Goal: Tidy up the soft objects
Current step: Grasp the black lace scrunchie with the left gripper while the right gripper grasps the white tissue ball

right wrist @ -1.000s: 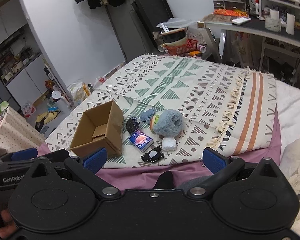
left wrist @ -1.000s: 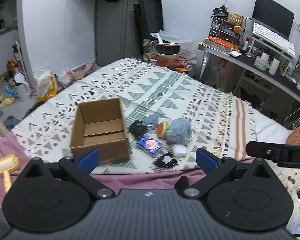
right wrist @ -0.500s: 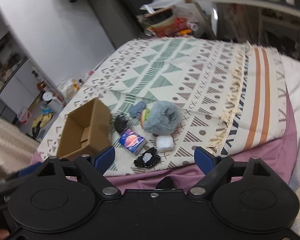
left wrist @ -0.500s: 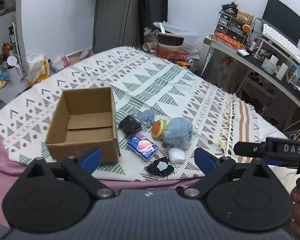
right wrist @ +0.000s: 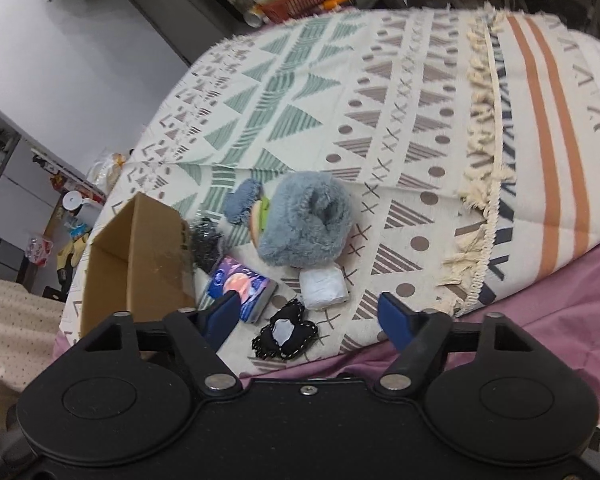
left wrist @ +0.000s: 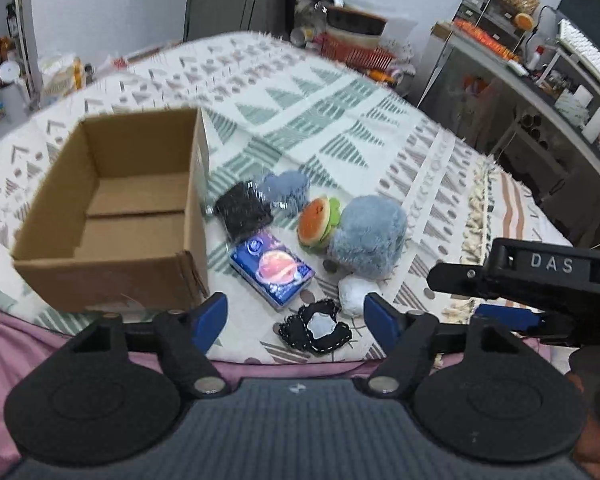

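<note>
Both grippers hover over the near edge of the bed with nothing in them. The left gripper (left wrist: 296, 314) has its blue pads spread wide, and the right gripper (right wrist: 308, 314) is likewise spread, nothing between its pads. In the left view the right gripper's body (left wrist: 540, 276) sits just off to the right, so the two are close side by side, probably lining up for a first pick.

Nearest, just ahead of both grippers and roughly centred between the pads, lies a small black pouch (left wrist: 315, 327) with a pale patch and stitched border. Just past it and slightly to the right of the left gripper's centre sits a white wad (left wrist: 354, 294). Ahead and a little left lies the blue tissue pack (left wrist: 271, 268) printed with a planet.

Further ahead, a grey-blue plush (left wrist: 366, 236) rests with a burger toy (left wrist: 318, 222) pressed against its left side. Beyond those, a black mesh piece (left wrist: 242, 212) and a small blue fuzzy item (left wrist: 286, 188) touch each other.

Ahead and to the left of the left gripper stands the open cardboard box (left wrist: 112, 208), upright and seemingly empty, its near right corner just beside that gripper's left pad. I judge it to be the receptacle: the soft things are heaped just beside its right wall, so each carry would be short. All of it sits on the patterned blanket (left wrist: 340, 120), and nothing has gone in yet.
</note>
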`<state>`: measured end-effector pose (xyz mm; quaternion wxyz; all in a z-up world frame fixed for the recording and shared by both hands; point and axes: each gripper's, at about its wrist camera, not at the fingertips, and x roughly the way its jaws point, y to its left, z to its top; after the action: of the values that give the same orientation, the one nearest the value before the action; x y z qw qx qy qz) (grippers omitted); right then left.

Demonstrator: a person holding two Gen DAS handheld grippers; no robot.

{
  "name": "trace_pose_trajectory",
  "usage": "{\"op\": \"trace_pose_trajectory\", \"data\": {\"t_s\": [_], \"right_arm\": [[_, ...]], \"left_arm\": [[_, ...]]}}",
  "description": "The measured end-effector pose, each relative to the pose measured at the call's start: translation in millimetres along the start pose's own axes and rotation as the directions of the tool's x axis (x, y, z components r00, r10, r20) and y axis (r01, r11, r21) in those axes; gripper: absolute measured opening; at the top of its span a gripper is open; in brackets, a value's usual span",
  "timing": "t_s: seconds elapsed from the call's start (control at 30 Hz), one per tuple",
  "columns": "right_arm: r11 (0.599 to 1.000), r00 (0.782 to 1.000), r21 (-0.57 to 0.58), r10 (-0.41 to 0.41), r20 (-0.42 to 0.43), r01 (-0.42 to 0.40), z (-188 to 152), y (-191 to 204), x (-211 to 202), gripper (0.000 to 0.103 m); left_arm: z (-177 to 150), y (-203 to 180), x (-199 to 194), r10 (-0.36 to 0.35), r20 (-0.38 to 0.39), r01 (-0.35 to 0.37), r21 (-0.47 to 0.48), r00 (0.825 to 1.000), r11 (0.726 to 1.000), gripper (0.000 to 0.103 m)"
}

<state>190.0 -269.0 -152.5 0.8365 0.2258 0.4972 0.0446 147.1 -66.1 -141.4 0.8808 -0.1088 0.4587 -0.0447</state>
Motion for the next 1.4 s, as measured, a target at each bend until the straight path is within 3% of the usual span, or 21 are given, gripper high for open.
{"op": "trace_pose_trajectory", "data": {"t_s": [0.1, 0.43, 0.57, 0.77, 0.9, 1.0, 1.03, 1.1, 1.13, 1.23, 1.4], "right_arm": [[1.000, 1.000, 0.016, 0.008, -0.021, -0.008, 3, -3, 19, 0.060], [0.983, 0.989, 0.178, 0.073, -0.131, -0.049, 3, -25, 68, 0.058], [0.985, 0.987, 0.173, 0.054, -0.150, -0.027, 2, -25, 84, 0.058], [0.988, 0.980, 0.157, 0.033, -0.196, -0.002, 2, -21, 107, 0.058], [0.986, 0.982, 0.156, -0.030, -0.184, 0.060, 6, -23, 114, 0.058], [0.991, 0.982, 0.117, -0.035, -0.187, 0.058, 5, -15, 120, 0.059], [0.993, 0.982, 0.103, -0.032, -0.187, 0.052, 5, -13, 121, 0.057], [0.994, 0.982, 0.098, -0.020, -0.188, 0.039, 5, -12, 122, 0.043], [0.993, 0.983, 0.113, -0.014, -0.183, 0.035, 5, -15, 121, 0.043], [0.991, 0.987, 0.133, -0.005, -0.162, 0.027, 4, -18, 115, 0.042], [0.988, 0.991, 0.157, 0.009, -0.130, 0.012, 2, -19, 102, 0.042]], "left_arm": [[-2, 1, 17, -0.010, -0.034, 0.010, -0.009, 0.999, 1.000, 0.073], [-17, 9, 86, -0.008, -0.160, 0.002, -0.039, 0.987, 0.999, 0.066], [-19, 13, 105, -0.022, -0.191, 0.009, -0.069, 0.981, 0.998, 0.062], [-16, 10, 121, -0.024, -0.195, 0.009, -0.082, 0.980, 0.997, 0.062], [-16, 3, 124, -0.026, -0.193, 0.012, -0.071, 0.981, 0.997, 0.062], [-20, 0, 123, -0.018, -0.176, 0.010, -0.051, 0.984, 0.999, 0.062], [-21, 0, 123, -0.019, -0.171, 0.009, -0.057, 0.985, 0.998, 0.059], [-20, 3, 122, -0.037, -0.173, 0.023, -0.080, 0.984, 0.997, 0.047], [-20, 4, 122, -0.056, -0.178, 0.038, -0.102, 0.982, 0.994, 0.034], [-17, 4, 118, -0.062, -0.178, 0.039, -0.129, 0.982, 0.991, 0.023], [-13, -2, 102, -0.039, -0.155, 0.023, -0.099, 0.987, 0.995, 0.021]]}}
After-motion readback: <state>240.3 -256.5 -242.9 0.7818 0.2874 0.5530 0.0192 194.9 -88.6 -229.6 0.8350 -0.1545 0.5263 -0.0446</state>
